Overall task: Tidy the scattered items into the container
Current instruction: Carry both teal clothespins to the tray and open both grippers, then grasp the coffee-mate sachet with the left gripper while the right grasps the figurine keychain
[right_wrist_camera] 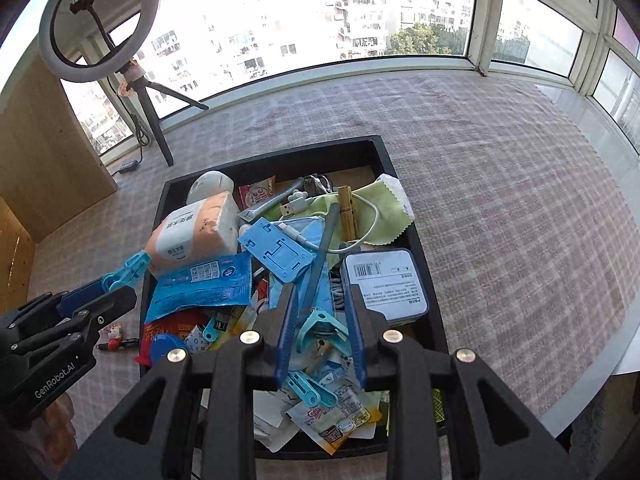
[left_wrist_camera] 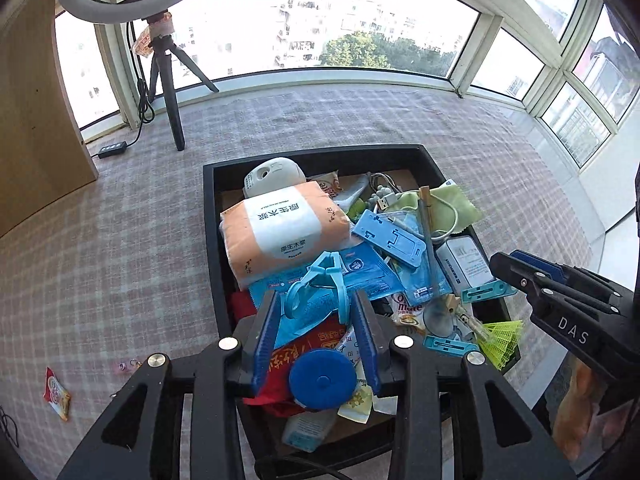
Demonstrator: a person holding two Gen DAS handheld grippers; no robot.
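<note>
A black tray (left_wrist_camera: 208, 216) (right_wrist_camera: 154, 216) on the checked tablecloth is heaped with items: an orange tissue pack (left_wrist_camera: 280, 228) (right_wrist_camera: 192, 232), blue packets, a blue phone stand (left_wrist_camera: 394, 238) (right_wrist_camera: 280, 252), a green cloth (right_wrist_camera: 384, 204), a white box (right_wrist_camera: 384, 284). My left gripper (left_wrist_camera: 316, 300) holds a light blue clip (left_wrist_camera: 320, 284) between its fingers above the tray; the clip also shows in the right wrist view (right_wrist_camera: 126, 270). My right gripper (right_wrist_camera: 322, 312) is open and empty above the tray's near part, over another blue clip (right_wrist_camera: 322, 326).
A snack packet (left_wrist_camera: 56, 394) and small ring bits (left_wrist_camera: 126, 366) lie on the cloth left of the tray. A small red toy (right_wrist_camera: 114, 338) lies beside the tray. A ring light on a tripod (right_wrist_camera: 100, 24) and a wooden board (left_wrist_camera: 36, 120) stand at the far left.
</note>
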